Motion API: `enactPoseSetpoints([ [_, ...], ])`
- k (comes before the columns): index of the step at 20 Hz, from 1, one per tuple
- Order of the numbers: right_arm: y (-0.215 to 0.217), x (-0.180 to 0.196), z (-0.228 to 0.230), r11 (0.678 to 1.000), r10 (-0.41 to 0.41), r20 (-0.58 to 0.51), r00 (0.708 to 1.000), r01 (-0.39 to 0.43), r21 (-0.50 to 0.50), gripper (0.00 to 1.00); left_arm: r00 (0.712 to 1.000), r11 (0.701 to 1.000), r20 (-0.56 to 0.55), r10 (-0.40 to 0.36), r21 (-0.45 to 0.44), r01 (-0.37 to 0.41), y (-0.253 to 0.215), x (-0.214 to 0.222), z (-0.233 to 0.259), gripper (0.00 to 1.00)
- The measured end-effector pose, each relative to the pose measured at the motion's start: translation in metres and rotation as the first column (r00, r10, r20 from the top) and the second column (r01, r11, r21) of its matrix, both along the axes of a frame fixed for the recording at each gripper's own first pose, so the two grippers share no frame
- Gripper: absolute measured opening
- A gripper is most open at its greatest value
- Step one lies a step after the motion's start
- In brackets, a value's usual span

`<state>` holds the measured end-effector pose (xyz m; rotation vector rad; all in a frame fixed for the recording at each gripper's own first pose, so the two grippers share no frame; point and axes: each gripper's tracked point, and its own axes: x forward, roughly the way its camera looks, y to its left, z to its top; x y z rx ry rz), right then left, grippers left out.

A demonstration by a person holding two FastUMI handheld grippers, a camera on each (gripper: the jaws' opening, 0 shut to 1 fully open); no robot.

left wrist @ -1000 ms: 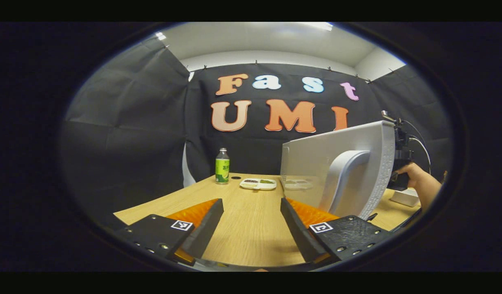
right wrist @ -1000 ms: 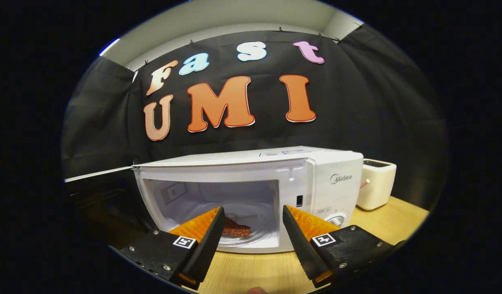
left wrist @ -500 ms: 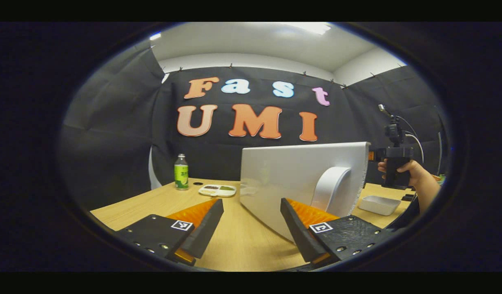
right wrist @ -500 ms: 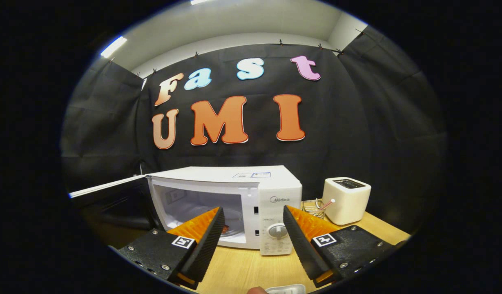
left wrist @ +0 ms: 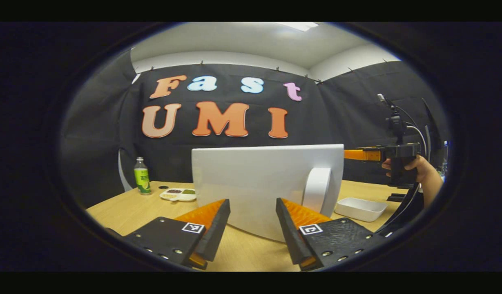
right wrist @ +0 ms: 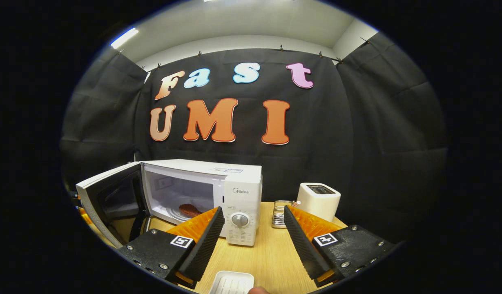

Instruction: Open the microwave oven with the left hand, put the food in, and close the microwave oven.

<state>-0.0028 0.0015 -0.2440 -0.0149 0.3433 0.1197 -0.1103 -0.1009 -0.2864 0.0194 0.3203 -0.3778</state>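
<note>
**Food sits in the open microwave as both my grippers hang empty**

My left gripper [left wrist: 253, 212] is spread apart with nothing between its fingers, right at the outer face of the microwave door [left wrist: 267, 183], whose pale handle [left wrist: 316, 188] stands just beyond my right-hand finger. My right gripper [right wrist: 254, 222] is likewise parted and empty, drawn back from the microwave [right wrist: 201, 196] above the wooden table [right wrist: 271, 257]. The door stands swung wide on the microwave's left, and the reddish-brown food [right wrist: 189, 210] lies on the glass plate inside the cavity. To the microwave's right stand a small metal rack [right wrist: 280, 212] and, beyond it, a white toaster [right wrist: 318, 200]. In front of the microwave, near my right gripper, rests an empty white tray [right wrist: 232, 283]. Left of the door, in the left gripper view, a green bottle [left wrist: 141, 176] and a divided dish [left wrist: 178, 194] stand at the table's far edge.
</note>
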Motion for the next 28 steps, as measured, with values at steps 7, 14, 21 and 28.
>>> enactPoseSetpoints([
  [7,-0.030,-0.014,-0.002,1.000,-0.020,-0.004,1.000,0.020,-0.008,0.92,0.993,0.994,-0.039,-0.108,-0.029,0.107,-0.077,0.028,-0.022,0.12],
  [14,-0.039,-0.028,-0.005,1.000,-0.026,-0.026,0.999,0.026,-0.006,0.92,0.992,0.997,-0.102,-0.080,0.006,0.081,-0.111,0.069,-0.056,0.06],
  [21,-0.057,-0.035,-0.009,0.999,-0.049,-0.034,0.998,0.049,0.001,0.92,0.991,0.996,-0.127,-0.051,0.066,0.059,-0.140,0.112,-0.085,0.07],
  [28,-0.088,-0.035,-0.010,0.996,-0.094,-0.045,0.995,0.094,-0.001,0.92,0.993,0.990,-0.116,-0.001,0.138,0.017,-0.151,0.148,-0.102,0.07],
])
